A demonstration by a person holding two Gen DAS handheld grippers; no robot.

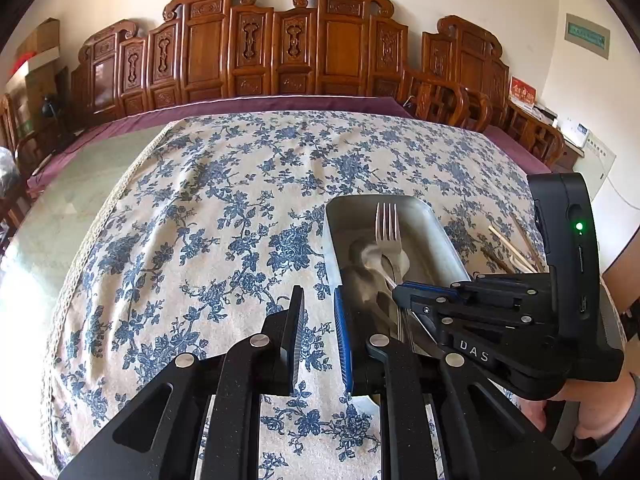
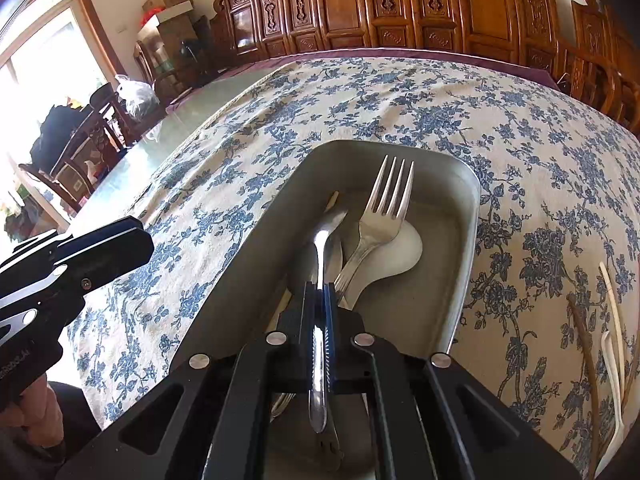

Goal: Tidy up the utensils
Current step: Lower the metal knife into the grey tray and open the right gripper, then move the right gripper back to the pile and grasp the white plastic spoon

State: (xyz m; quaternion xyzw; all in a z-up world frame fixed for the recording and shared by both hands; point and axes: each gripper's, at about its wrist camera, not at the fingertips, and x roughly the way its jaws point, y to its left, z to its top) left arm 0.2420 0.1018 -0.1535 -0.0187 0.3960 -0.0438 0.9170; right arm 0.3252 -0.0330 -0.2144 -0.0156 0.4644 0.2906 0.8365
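- Right gripper [image 2: 320, 304] pinching the handle of a steel spoon [image 2: 320, 240], pads pressed against it from both sides, hanging over the near half of the metal tray [image 2: 466, 216]; spoon bowl pointing away and seen edge-on, so its shape being hard to read; handle end running back between the fingers toward the camera.
- Left gripper [image 1: 318, 340] hovering with fingers spread and nothing between them, just left of the tray, over the floral tablecloth [image 1: 200, 200].
- Covering most of the table, with a bare greenish top [image 1: 80, 184] showing at the left edge and carved wooden panels [image 1: 280, 48] standing behind.
- Sitting on the cloth, near end cut off beneath the right gripper's body in both views.
- Lying inside the tray: a fork [image 2: 384, 208], tines pointing away, resting across a white spoon [image 2: 400, 248] that is partly buried under it; more metal handles underneath, too overlapped to count.
- Lying on the cloth right of the tray: chopsticks [image 1: 514, 248], partly blocked by the right gripper's housing in the left view, stretched and clipped at the frame edge in the right view.
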